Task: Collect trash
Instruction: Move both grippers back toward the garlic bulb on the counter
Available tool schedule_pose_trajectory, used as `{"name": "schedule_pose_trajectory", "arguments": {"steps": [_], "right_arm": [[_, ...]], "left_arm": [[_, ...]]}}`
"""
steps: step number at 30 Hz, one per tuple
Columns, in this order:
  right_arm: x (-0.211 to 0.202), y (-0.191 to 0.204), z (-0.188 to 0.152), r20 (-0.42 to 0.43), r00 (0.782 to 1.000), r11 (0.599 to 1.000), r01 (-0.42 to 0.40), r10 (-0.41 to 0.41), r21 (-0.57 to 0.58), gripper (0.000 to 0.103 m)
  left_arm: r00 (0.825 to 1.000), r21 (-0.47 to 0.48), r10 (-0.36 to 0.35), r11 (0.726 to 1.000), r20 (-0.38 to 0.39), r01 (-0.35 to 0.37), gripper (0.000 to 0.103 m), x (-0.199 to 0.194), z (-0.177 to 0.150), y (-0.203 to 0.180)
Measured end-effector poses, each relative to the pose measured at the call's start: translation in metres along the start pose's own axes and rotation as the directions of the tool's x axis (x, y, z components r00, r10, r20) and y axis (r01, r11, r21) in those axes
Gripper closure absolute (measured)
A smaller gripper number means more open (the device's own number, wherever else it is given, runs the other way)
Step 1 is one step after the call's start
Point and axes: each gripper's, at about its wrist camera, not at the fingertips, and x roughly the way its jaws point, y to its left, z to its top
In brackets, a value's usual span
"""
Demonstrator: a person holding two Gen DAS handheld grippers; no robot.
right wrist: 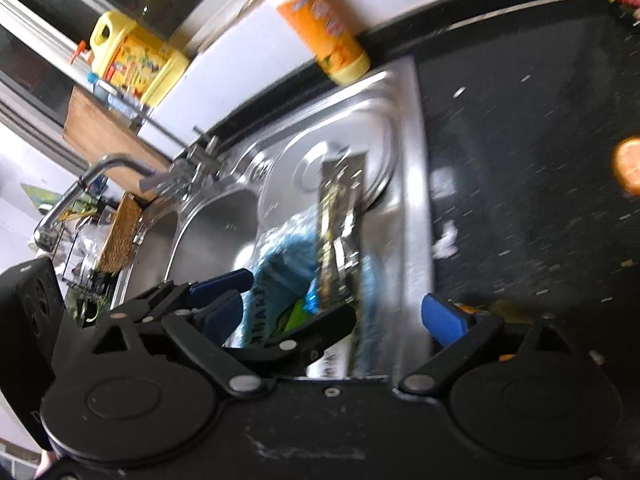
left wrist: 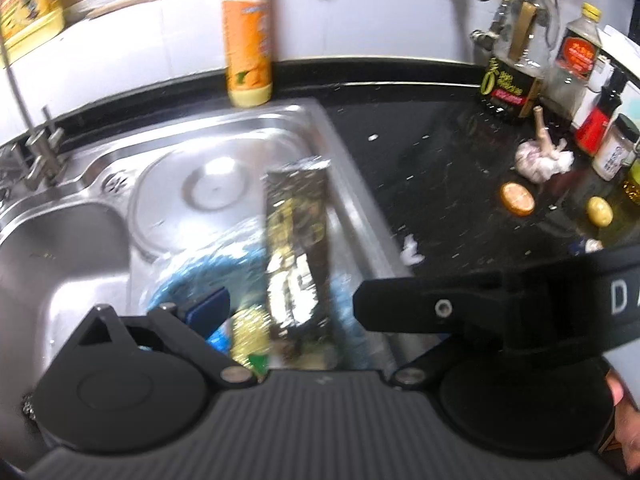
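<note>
A long dark, shiny foil wrapper [left wrist: 298,248] stands upright in a blue plastic bag [left wrist: 192,280] over the steel sink's drainboard; both also show in the right wrist view, the wrapper [right wrist: 340,236] inside the blue bag [right wrist: 280,264]. My left gripper [left wrist: 292,308] has its jaws wide apart around the bag's mouth, with one blue pad [left wrist: 210,306] visible. My right gripper [right wrist: 332,312] is open too, its blue pad [right wrist: 442,322] at the sink's edge. A crumpled white paper scrap [left wrist: 411,251] lies on the black counter beside the sink, also in the right wrist view [right wrist: 445,242].
An orange bottle [left wrist: 248,40] stands behind the sink [left wrist: 100,248]. Garlic [left wrist: 542,158], an orange slice [left wrist: 518,199], a yellow piece [left wrist: 599,211] and several bottles [left wrist: 512,84] sit on the counter's right. A tap [right wrist: 104,168] and yellow jug [right wrist: 136,60] are left.
</note>
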Motion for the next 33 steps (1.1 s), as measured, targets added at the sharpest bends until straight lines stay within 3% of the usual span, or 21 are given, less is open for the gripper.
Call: {"name": "schedule_pose_trajectory", "arguments": {"steps": [3,18,33], "right_arm": [[-0.018,-0.014,0.003,0.032,0.999,1.0,0.023,-0.024,0.012,0.0],[-0.114,-0.123,0.005,0.194,0.975,0.98,0.075,-0.111,0.184,0.0],[-0.179,-0.228,0.004,0.257,0.939,0.954,0.161,-0.227,0.254,0.0]], "left_arm": [[1.0,0.022,-0.022,1.0,0.0,0.022,0.0,0.004,0.01,-0.024],[0.995,0.133,-0.097,0.986,-0.008,0.098,0.0,0.034,0.049,-0.146],[0.995,0.134,-0.098,0.986,-0.032,0.101,0.0,0.063,0.069,-0.208]]}}
